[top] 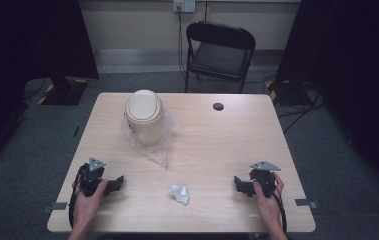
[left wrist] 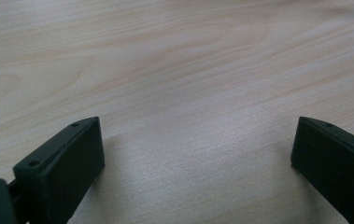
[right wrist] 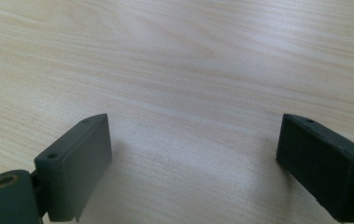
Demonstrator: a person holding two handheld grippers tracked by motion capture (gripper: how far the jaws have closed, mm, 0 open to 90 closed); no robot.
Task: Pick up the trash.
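Wooden table [top: 212, 145]: bin [top: 144, 116] in a plastic bag [top: 163, 149], crumpled wad [top: 179, 193] near front. Left gripper [top: 118, 182] and right gripper [top: 237, 183] rest spread wide, empty. Likely start; next probably calls for grasping the wad.

A recording lab: black curtains [top: 32, 35] flank a lone wooden table [top: 217, 145], folding chair [top: 220, 50] and floor cables [top: 302, 107].

Bin [top: 144, 116] hides bag [top: 163, 145] part; forearms cropped.

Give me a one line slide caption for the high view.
Two open, hand-held grippers, left gripper and right gripper, flank a crumpled wrapper before a beige swing-lid bin.
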